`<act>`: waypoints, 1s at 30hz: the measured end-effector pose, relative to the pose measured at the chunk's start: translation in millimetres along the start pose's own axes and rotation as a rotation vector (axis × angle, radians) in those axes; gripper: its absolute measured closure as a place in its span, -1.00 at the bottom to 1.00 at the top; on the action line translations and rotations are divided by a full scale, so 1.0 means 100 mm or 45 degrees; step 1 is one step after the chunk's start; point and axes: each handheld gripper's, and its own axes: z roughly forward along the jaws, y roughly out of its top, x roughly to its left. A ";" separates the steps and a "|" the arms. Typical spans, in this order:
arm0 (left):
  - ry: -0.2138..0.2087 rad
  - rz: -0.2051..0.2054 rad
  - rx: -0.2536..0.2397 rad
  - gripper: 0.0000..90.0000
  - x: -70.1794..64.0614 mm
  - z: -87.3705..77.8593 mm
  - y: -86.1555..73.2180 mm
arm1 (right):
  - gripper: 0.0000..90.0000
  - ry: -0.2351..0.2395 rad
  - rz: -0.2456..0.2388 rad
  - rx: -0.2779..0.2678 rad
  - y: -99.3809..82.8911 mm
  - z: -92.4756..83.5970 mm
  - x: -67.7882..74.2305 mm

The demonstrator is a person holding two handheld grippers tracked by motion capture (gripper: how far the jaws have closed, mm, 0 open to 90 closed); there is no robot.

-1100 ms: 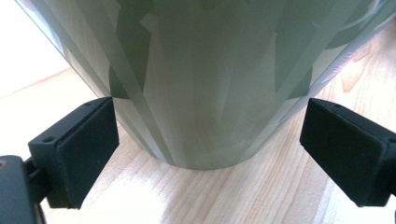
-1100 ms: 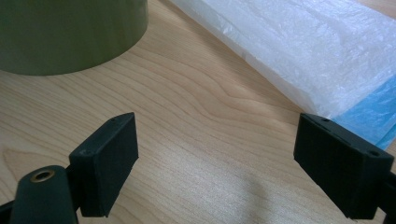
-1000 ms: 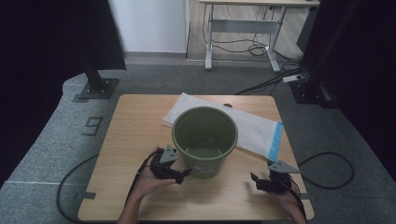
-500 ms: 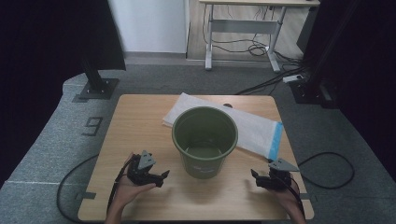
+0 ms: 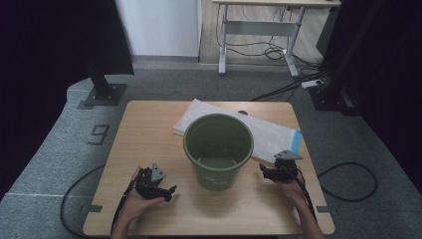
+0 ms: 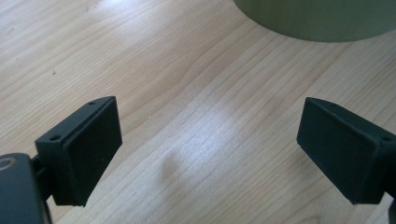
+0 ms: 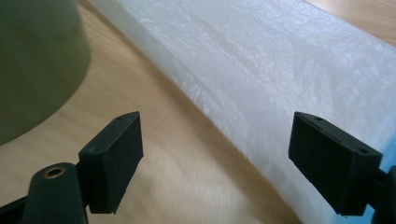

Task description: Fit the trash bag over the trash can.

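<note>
A green plastic bucket [image 5: 218, 149] stands upright and empty in the middle of the wooden table [image 5: 149, 129]. Behind it and to its right lies a flat white bag [image 5: 271, 132] with a blue edge strip [image 5: 296, 141]. My left gripper [image 5: 168, 191] rests low at the bucket's front left, open, with bare wood between its pads [image 6: 210, 154] and the bucket's base [image 6: 317, 18] ahead. My right gripper [image 5: 264, 172] sits just right of the bucket, open [image 7: 224, 158]. Its jaws have just been closing a little with nothing between them. They face the white bag [image 7: 280, 70], with the bucket wall [image 7: 32, 60] at the left.
Cables trail from both grippers over the table's front edge. Grey carpet surrounds the table, with a black stand base [image 5: 102, 94] at the back left and a desk frame [image 5: 259, 30] behind. Bare wood lies left of the bucket.
My left gripper drew back from the bucket's front toward the left front of the table. My right gripper moved away from the front edge, up beside the bucket and near the bag.
</note>
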 end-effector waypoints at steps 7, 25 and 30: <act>0.007 -0.042 0.028 -0.84 0.05 0.04 -0.08 | -0.47 -0.011 -0.026 0.041 0.07 0.34 0.02; 0.083 -0.120 0.075 -0.78 0.08 -0.06 -0.22 | 0.97 0.093 -0.034 0.118 0.15 0.40 -0.05; 0.103 -0.137 0.057 -0.72 0.11 -0.05 -0.15 | 0.97 0.088 -0.066 0.125 0.07 0.23 0.00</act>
